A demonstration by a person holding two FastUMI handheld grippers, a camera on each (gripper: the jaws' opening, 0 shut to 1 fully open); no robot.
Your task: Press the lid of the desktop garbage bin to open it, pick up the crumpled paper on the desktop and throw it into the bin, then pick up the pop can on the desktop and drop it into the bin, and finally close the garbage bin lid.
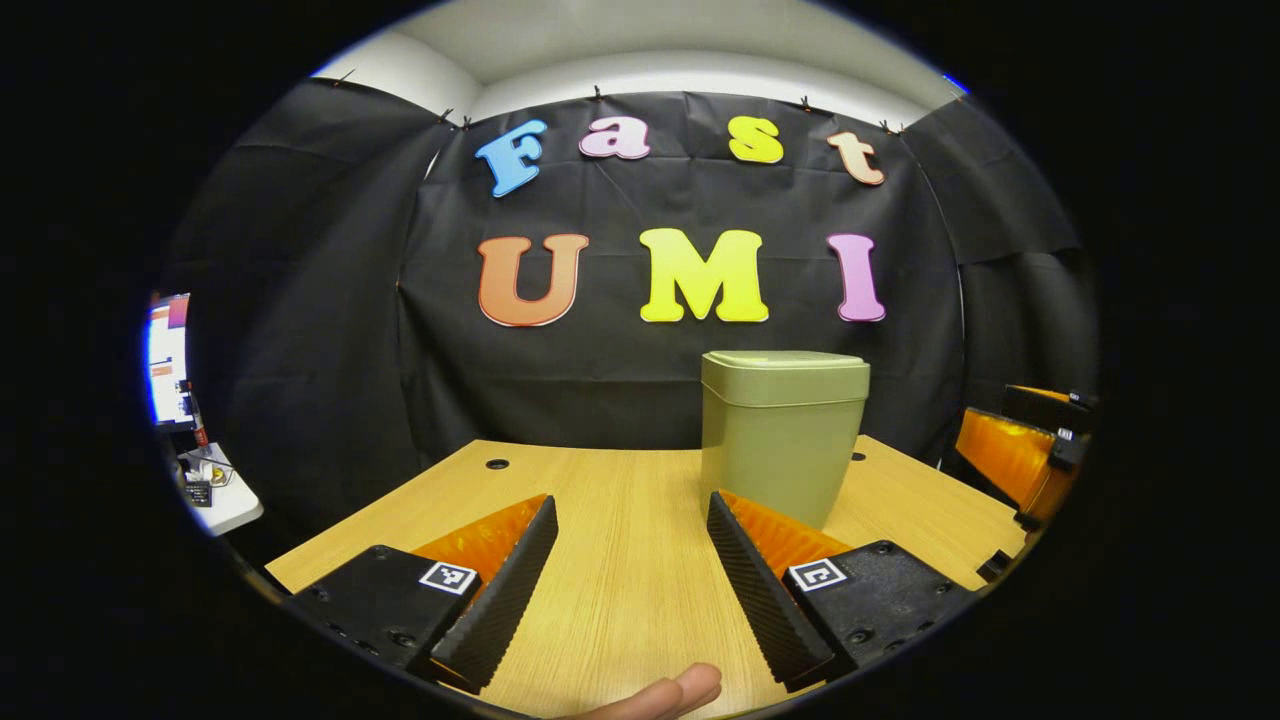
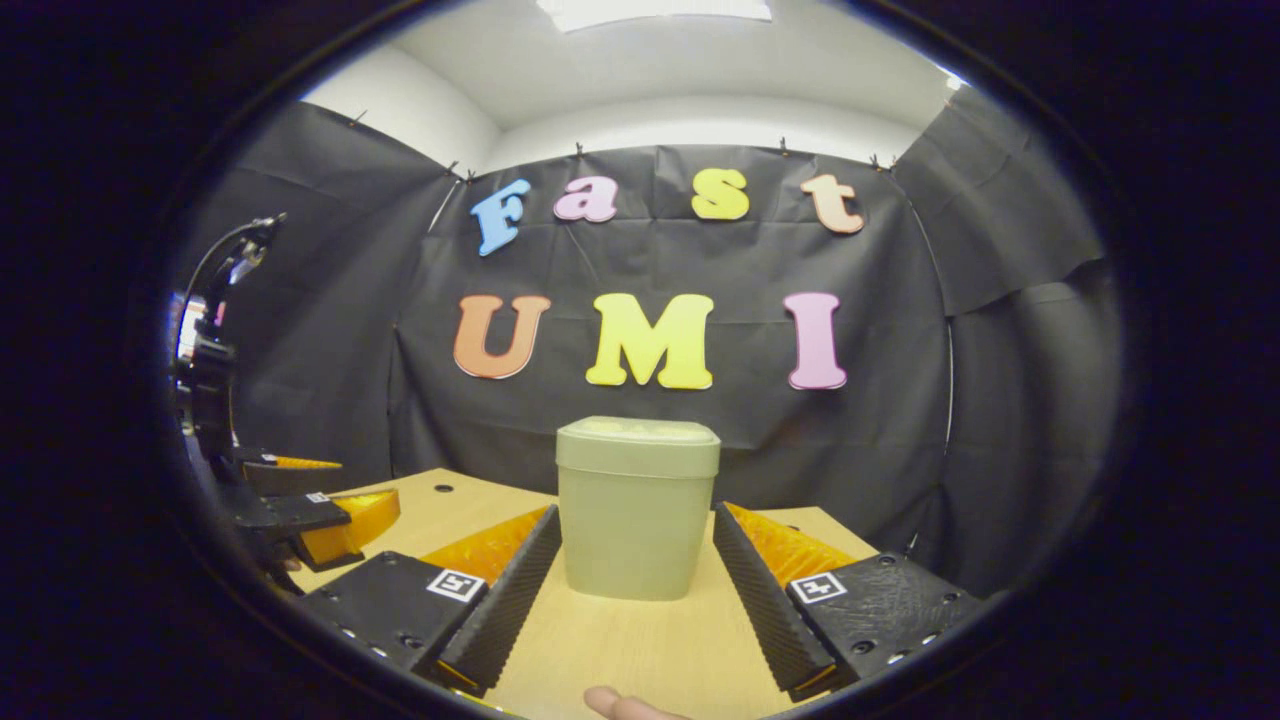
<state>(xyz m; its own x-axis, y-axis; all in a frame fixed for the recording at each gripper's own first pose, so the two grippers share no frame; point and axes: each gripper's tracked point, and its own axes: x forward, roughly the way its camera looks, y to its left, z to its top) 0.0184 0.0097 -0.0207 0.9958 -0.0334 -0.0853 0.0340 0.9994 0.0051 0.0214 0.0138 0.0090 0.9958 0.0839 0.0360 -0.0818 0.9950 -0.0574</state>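
Our left gripper is wide open and holds nothing, with bare desk between its fingers. A fingertip peeks in at the bottom of the left gripper view. Just to the right of it, farther back on the desk, stands the green bin, upright, with its lid shut flat on top.

Our right gripper is wide open too and grips nothing. In the right gripper view the bin sits right in the middle, straight ahead between the two fingers but not touching them. At the far left of that view we see the other gripper.

We think the bin is light, smooth plastic, so it could slide or tip. We should push straight down on the lid, gently.

We can't see the paper or the can here.
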